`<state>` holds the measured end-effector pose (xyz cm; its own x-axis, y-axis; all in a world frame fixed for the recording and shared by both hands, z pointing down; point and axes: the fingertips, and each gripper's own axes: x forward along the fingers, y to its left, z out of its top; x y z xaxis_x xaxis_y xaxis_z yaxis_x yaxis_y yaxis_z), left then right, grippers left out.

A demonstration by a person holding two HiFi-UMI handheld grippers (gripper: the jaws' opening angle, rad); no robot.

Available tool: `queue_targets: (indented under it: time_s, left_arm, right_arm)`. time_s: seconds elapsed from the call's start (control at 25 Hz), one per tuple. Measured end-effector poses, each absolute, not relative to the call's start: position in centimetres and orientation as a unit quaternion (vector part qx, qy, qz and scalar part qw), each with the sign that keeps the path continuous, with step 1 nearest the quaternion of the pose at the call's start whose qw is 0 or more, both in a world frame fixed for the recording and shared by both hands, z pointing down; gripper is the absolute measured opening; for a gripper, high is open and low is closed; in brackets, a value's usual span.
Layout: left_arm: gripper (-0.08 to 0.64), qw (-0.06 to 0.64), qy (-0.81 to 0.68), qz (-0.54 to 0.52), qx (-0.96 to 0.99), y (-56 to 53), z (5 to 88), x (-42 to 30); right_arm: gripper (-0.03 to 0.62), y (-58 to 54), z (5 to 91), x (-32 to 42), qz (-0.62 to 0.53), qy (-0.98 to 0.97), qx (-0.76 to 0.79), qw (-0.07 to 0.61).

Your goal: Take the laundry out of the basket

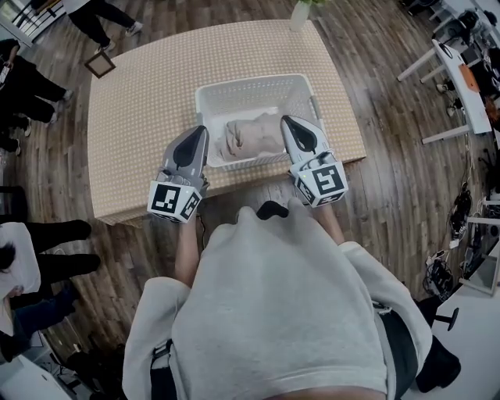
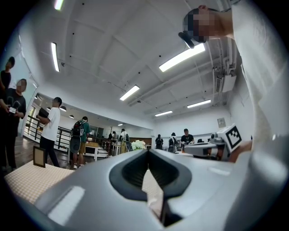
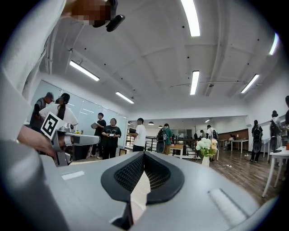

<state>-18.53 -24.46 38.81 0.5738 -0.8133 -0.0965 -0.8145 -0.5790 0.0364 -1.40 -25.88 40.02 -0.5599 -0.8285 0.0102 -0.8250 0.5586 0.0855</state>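
Note:
A white slatted laundry basket [image 1: 254, 86] stands on a table [image 1: 133, 117] covered with a beige checked cloth. A crumpled beige cloth [image 1: 250, 134] lies in its near half. My left gripper [image 1: 201, 130] is level at the basket's near left corner, jaws shut and empty. My right gripper [image 1: 287, 120] is at the near right corner, also shut with nothing in it. In the left gripper view the left gripper [image 2: 148, 151] has its tips together, and so does the right gripper [image 3: 144, 154] in the right gripper view. Neither gripper view shows the basket.
A vase of white flowers [image 1: 300, 12] stands at the table's far edge. A small framed picture [image 1: 100, 64] leans on the floor at the far left. Several people [image 1: 31, 86] stand to the left. White desks [image 1: 461, 78] stand at the right.

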Motion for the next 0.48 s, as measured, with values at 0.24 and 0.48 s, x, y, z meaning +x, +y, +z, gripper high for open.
queue_targets:
  time_s: [0.24, 0.48]
  left_arm:
    - [0.006, 0.004, 0.480, 0.043, -0.876, -26.4, 39.2, -18.3]
    - [0.006, 0.009, 0.508, 0.034, -0.861, -29.3, 39.1, -18.0]
  right_arm:
    - [-0.002, -28.6, 40.5, -0.8, -0.025, -0.891, 0.453, 0.021]
    - [-0.002, -32.4, 40.3, -0.3, -0.022, -0.902, 0.432, 0.012]
